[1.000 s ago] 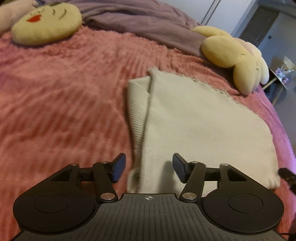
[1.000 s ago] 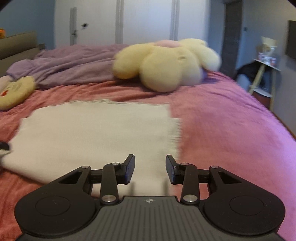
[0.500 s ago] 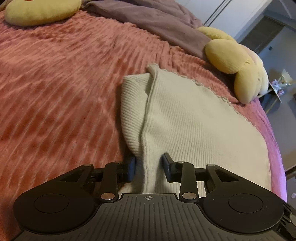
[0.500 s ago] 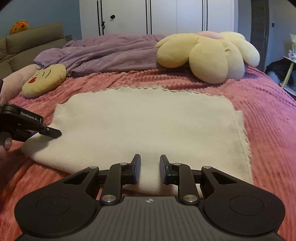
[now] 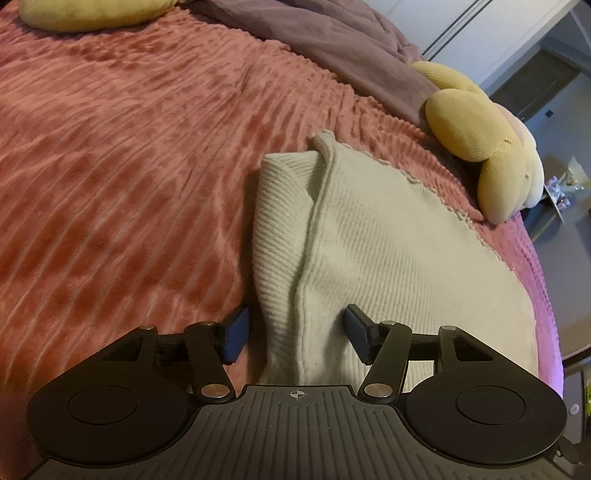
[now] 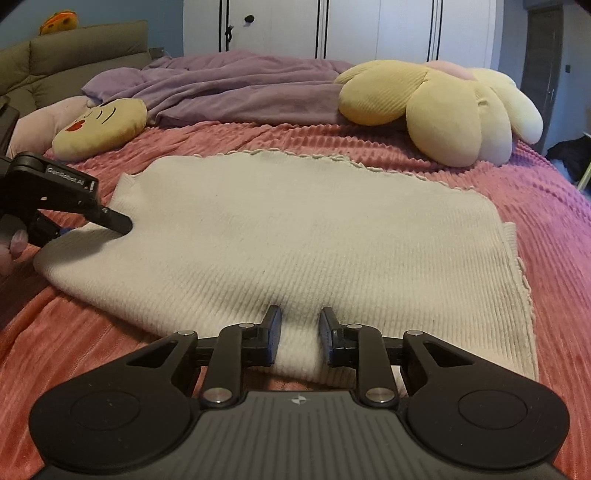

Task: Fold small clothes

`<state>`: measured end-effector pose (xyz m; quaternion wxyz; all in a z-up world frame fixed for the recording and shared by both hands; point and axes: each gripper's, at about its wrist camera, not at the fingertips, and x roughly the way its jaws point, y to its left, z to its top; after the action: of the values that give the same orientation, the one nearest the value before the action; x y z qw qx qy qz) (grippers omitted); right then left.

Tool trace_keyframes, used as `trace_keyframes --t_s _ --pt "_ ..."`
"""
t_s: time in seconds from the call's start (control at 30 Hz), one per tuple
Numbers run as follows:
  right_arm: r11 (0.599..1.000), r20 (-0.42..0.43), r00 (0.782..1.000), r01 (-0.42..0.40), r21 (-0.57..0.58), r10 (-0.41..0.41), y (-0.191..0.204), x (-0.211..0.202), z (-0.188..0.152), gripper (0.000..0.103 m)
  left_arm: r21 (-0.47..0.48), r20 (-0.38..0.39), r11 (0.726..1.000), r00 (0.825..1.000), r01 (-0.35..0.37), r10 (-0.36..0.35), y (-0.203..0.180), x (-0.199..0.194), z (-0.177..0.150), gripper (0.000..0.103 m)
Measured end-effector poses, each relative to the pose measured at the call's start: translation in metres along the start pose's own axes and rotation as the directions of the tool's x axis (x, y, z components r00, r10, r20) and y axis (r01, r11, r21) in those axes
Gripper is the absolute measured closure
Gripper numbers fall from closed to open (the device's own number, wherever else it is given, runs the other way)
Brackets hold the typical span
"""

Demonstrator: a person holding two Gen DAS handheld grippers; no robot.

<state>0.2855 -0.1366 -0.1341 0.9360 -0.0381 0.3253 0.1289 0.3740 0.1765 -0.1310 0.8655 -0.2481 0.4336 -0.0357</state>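
Note:
A cream ribbed knit garment (image 5: 388, 258) lies folded flat on the pink bedspread; it also shows in the right wrist view (image 6: 295, 236). My left gripper (image 5: 295, 332) is open, its fingers straddling the garment's near left edge, where a sleeve fold lies underneath. It shows from the side in the right wrist view (image 6: 92, 218), one finger pressing on the cloth. My right gripper (image 6: 298, 338) has a narrow gap between its jaws, with the garment's near edge between them. I cannot tell whether it pinches the cloth.
The pink ribbed bedspread (image 5: 110, 184) covers the bed. A yellow flower cushion (image 6: 443, 110) and a purple blanket (image 6: 229, 88) lie behind the garment. A yellow face cushion (image 6: 99, 125) lies at far left. White wardrobe doors (image 6: 332, 26) stand behind the bed.
Both grippers moved down and in to the garment's edges. The left gripper narrowed, then opened wider around the left edge. The right gripper narrowed over the near edge.

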Motion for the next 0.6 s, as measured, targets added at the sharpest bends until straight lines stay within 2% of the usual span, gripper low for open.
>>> trace_keyframes --t_s 0.03,0.07,0.23,0.33,0.4,0.47,0.53,0.6 --pt "1.000 0.000 1.000 0.001 0.009 -0.001 0.000 -0.003 0.002 0.080 0.010 0.000 1.000 1.000 0.001 -0.001 -0.001 0.000 0.000 0.055" --pt "1.000 0.005 1.000 0.000 0.017 0.000 0.000 -0.006 0.004 0.080 0.020 -0.003 1.000 1.000 0.005 -0.005 -0.002 0.000 0.001 0.059" --pt "1.000 0.054 0.999 -0.005 0.020 0.004 0.005 -0.016 0.007 0.080 0.057 -0.004 0.998 1.000 -0.008 0.008 -0.010 0.001 0.000 0.071" --pt "1.000 0.030 1.000 -0.005 0.003 0.005 0.010 -0.008 0.005 0.080 0.057 -0.007 0.998 1.000 0.000 0.000 -0.009 -0.001 0.002 0.076" --pt "1.000 -0.013 1.000 -0.002 -0.026 0.002 0.011 0.002 0.003 0.080 0.049 -0.003 0.999 1.000 0.007 -0.007 -0.007 -0.004 0.003 0.075" --pt "0.999 -0.011 1.000 -0.006 -0.035 0.005 0.011 0.003 0.003 0.080 0.038 -0.006 0.999 1.000 0.001 0.000 -0.004 -0.005 0.003 0.068" --pt "1.000 -0.015 1.000 -0.014 -0.021 0.014 0.009 -0.001 0.006 0.080 0.033 -0.013 0.999 1.000 0.002 -0.002 0.000 -0.004 0.002 0.054" --pt "1.000 0.007 1.000 -0.025 0.007 0.025 0.006 -0.008 0.008 0.080 0.013 -0.029 1.000 0.999 0.022 -0.022 0.005 -0.001 0.001 0.051"
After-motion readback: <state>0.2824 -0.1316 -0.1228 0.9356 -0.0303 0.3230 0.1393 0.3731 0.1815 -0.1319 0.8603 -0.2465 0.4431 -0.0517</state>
